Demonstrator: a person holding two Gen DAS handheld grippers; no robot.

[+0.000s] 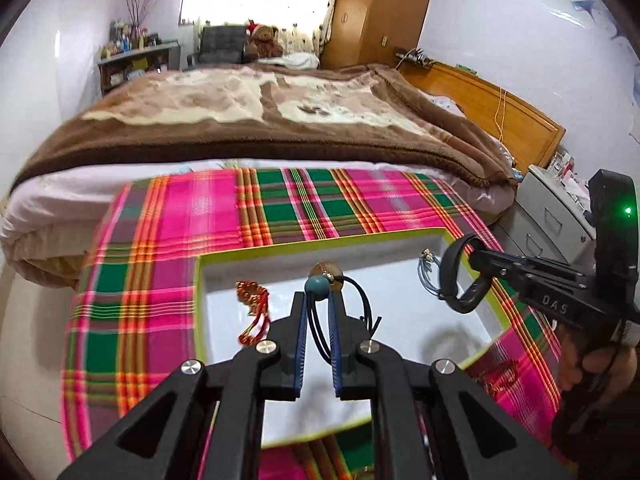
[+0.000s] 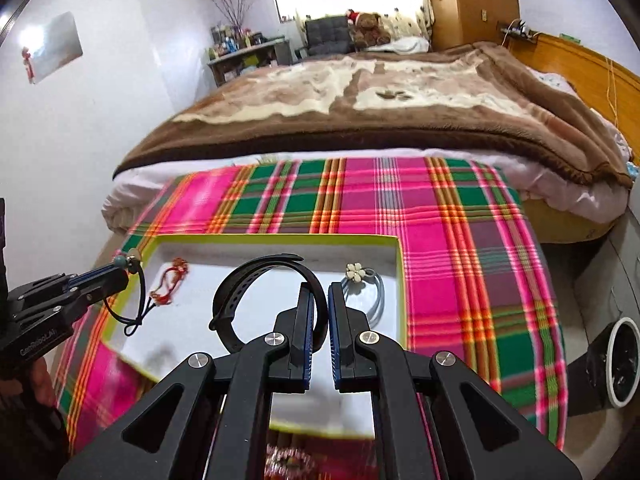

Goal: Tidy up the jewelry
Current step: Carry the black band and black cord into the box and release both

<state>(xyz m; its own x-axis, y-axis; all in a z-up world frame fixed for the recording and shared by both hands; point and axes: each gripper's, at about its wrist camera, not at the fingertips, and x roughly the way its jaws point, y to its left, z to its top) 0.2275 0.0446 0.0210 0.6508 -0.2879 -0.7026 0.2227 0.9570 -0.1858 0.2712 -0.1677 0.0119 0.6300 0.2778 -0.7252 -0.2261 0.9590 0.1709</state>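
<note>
Left claw (image 1: 318, 296) is clamped on a black cord bracelet with a teal bead (image 1: 316, 285), at frame centre above the tray. Right claw (image 2: 322, 300) is clamped on a black strap band (image 2: 240, 280). Both are airborne, unplaced. A red bracelet (image 2: 170, 284) and flower hair tie (image 2: 356, 272) already lie in the white tray (image 2: 280, 240) on the plaid worktop (image 2: 460, 260).

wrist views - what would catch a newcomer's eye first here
The loud pink and green plaid cloth under the white tray with its lime rim hits first. Above the tray, the left gripper is shut on a black cord with a teal bead, and the right gripper on a black strap loop. In the tray lie a red and gold bracelet and a flower hair tie.
</note>
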